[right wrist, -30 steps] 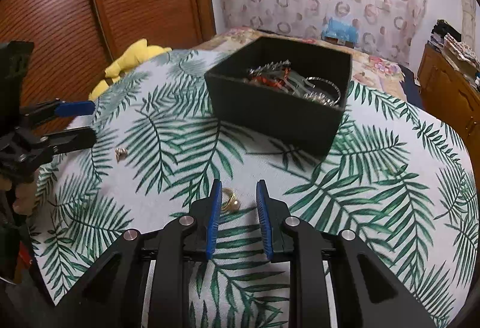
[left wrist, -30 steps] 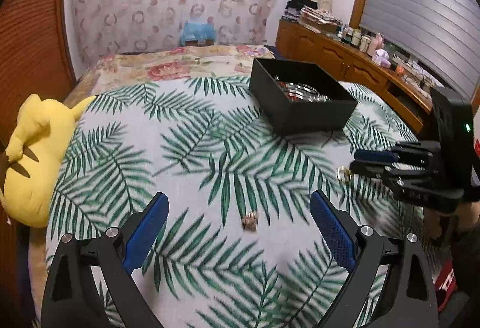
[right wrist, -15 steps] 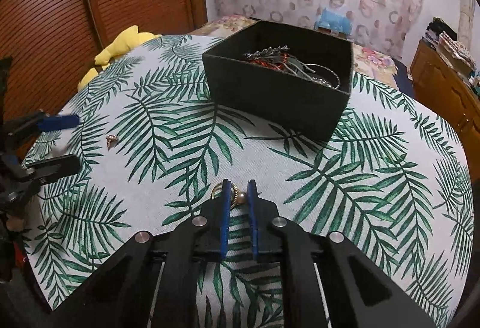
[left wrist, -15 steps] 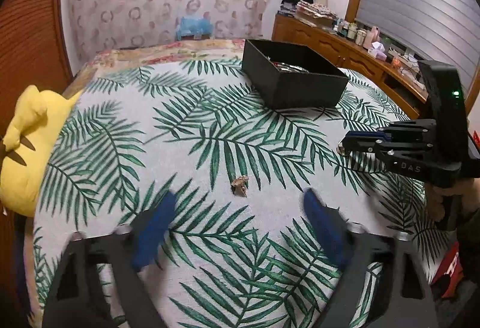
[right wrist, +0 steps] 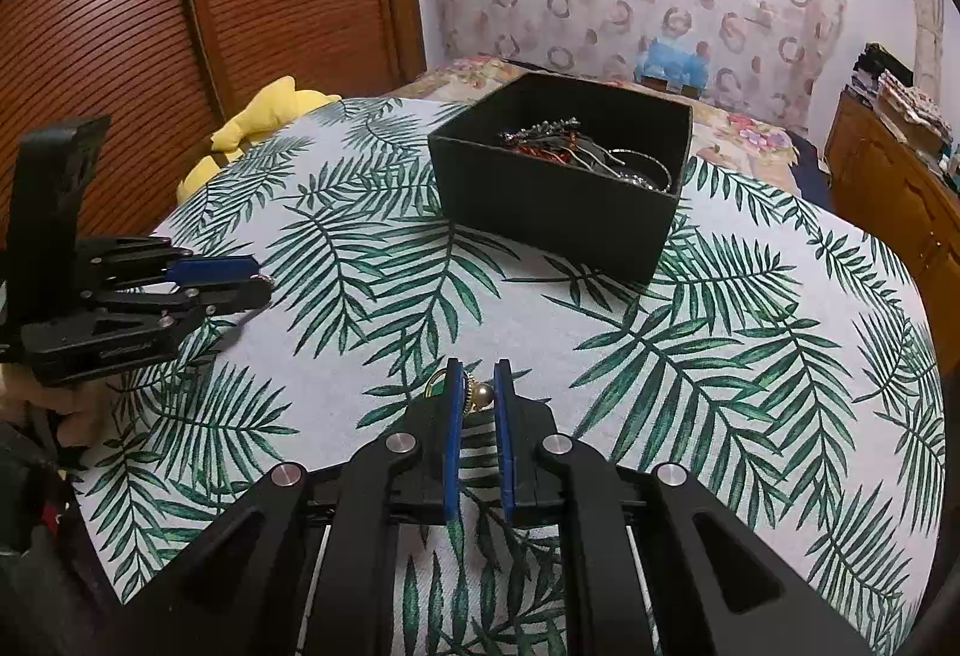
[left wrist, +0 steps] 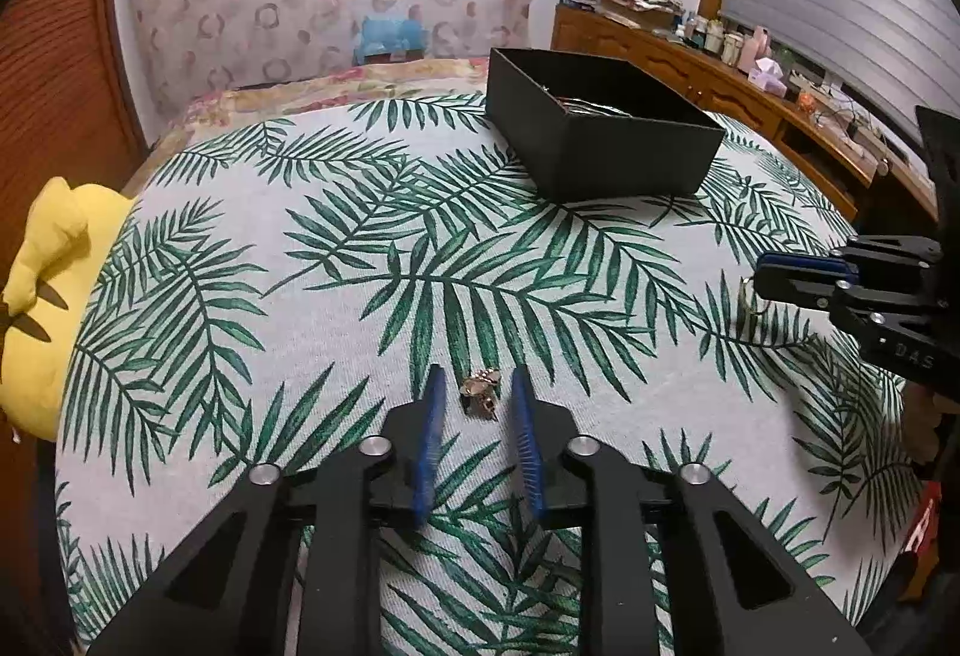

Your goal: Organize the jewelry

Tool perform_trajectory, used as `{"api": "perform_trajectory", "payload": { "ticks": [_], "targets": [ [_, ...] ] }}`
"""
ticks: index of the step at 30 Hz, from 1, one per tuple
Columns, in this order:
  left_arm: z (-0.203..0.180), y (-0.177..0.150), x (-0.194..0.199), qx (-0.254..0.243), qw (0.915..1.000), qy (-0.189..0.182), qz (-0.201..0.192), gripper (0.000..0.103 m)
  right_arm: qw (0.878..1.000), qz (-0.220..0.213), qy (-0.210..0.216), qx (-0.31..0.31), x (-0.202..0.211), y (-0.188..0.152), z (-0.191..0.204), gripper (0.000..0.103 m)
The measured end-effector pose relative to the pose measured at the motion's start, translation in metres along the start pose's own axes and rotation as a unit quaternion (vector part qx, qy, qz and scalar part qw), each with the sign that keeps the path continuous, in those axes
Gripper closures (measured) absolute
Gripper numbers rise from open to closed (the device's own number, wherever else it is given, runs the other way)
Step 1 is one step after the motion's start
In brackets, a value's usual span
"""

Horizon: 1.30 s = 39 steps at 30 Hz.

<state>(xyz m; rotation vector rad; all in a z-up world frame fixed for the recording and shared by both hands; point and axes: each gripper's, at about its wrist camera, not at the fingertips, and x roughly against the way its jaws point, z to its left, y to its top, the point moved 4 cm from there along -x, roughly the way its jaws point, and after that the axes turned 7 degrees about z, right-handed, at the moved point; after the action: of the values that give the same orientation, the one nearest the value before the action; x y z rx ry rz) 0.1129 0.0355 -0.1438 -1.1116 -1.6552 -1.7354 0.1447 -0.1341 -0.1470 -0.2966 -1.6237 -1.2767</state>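
My left gripper is closing around the small gold earring on the leaf-print cloth; it could squirt sideways. My right gripper pinches the pearl ring, which may slip before reaching the black box.

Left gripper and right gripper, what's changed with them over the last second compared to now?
The left gripper came down over the small gold earring; its jaws went from wide open to closing around it, not yet pressing. The right gripper closed on the gold ring and holds it. The black box and palm-leaf cloth stayed put.
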Motion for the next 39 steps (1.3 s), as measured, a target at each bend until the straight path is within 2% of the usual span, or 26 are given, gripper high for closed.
{"api": "perform_trajectory", "payload": {
  "ticks": [1, 13, 28, 39],
  "targets": [
    [0.0, 0.0, 0.0, 0.001, 1.0, -0.001, 0.0, 0.091, 1.0, -0.002, 0.0, 0.001, 0.001, 0.0, 0.001, 0.091],
    [-0.009, 0.018, 0.022, -0.005, 0.9992, -0.007, -0.039, 0.092, 1.0, -0.022, -0.003, 0.007, 0.018, 0.012, -0.003, 0.091],
    [-0.022, 0.073, 0.038, -0.023, 0.9962, -0.014, -0.083, 0.091, 0.997, -0.068, -0.019, -0.006, 0.034, 0.079, -0.043, 0.091],
    [-0.029, 0.095, 0.029, -0.026, 0.9957, -0.016, -0.087, 0.091, 0.996, -0.08, -0.024, -0.014, 0.016, 0.124, -0.071, 0.091]
  ]
}}
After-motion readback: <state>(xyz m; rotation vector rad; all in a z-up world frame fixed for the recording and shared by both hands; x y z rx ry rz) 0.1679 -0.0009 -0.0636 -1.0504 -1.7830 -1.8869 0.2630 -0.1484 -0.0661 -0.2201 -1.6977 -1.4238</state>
